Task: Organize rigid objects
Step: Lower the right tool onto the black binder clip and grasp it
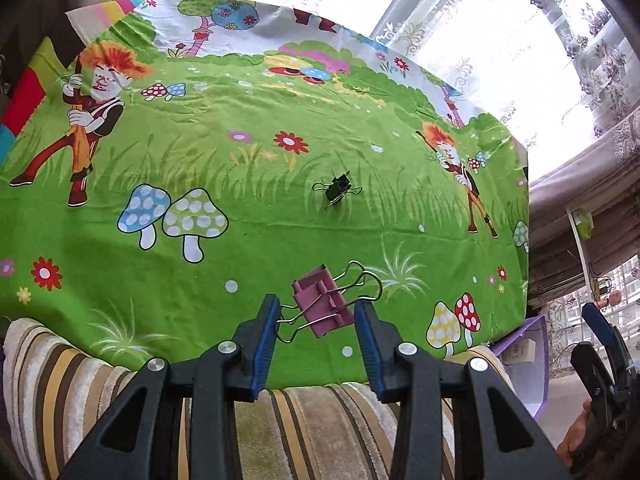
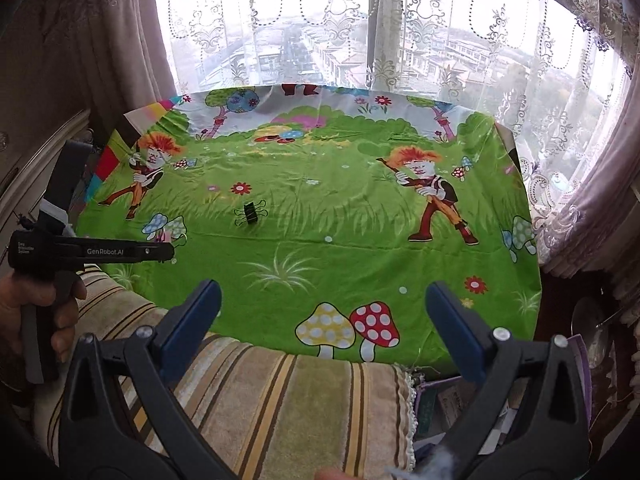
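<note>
Green cloth (image 1: 240, 248): pink binder clip (image 1: 323, 304) between left hand-held gripper (image 1: 316, 318) fingers

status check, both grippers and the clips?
Left gripper straddling pink clip, grip unconfirmed. Right gripper open, empty. Black clip loose mid-cloth. Nothing in the way.

The right tongs (image 2: 322, 318) stand wide apart, their blue pads (image 2: 454, 330) holding nothing, above the near edge of a table spread with a green cartoon cloth (image 2: 320, 248). A black binder clip (image 2: 250, 213) lies on the cloth left of centre, well apart from the pads. At the far left a hand (image 2: 38, 316) grips the handle of the left tongs (image 2: 166, 253), which reach over the cloth's left edge. A striped cushion (image 2: 280, 396) sits in front; lace curtains (image 2: 420, 32) hang behind
</note>
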`<state>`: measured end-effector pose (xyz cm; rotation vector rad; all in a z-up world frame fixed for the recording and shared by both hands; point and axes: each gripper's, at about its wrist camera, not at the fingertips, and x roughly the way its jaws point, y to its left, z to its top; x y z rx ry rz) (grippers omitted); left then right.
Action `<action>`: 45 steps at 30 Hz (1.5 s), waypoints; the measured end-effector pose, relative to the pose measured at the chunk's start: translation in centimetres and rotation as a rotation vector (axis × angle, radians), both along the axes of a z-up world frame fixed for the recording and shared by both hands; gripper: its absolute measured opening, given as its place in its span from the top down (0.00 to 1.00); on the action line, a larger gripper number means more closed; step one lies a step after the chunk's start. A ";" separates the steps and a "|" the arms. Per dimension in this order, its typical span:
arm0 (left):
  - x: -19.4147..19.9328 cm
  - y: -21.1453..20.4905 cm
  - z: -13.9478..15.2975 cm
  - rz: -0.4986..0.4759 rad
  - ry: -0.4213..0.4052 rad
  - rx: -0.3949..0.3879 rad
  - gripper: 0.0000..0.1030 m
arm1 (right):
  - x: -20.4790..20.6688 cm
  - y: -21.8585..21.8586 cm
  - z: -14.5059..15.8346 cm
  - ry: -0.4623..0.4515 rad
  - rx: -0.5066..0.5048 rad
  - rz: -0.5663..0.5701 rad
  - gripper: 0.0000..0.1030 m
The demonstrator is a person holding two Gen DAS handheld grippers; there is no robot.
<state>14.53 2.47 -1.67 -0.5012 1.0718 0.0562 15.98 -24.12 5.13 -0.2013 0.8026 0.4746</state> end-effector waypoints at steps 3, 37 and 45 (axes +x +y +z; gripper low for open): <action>-0.2 1.3 0.1 0.046 -0.024 -0.005 0.62 | 2.1 3.1 -0.9 0.018 -0.020 0.061 0.00; 0.3 2.4 -3.1 0.054 -0.035 -0.029 0.62 | 13.9 18.8 -14.4 0.196 -0.188 0.319 0.47; -0.5 2.2 -2.4 0.055 -0.060 -0.016 0.62 | 10.1 16.9 -11.1 0.139 -0.189 0.267 0.48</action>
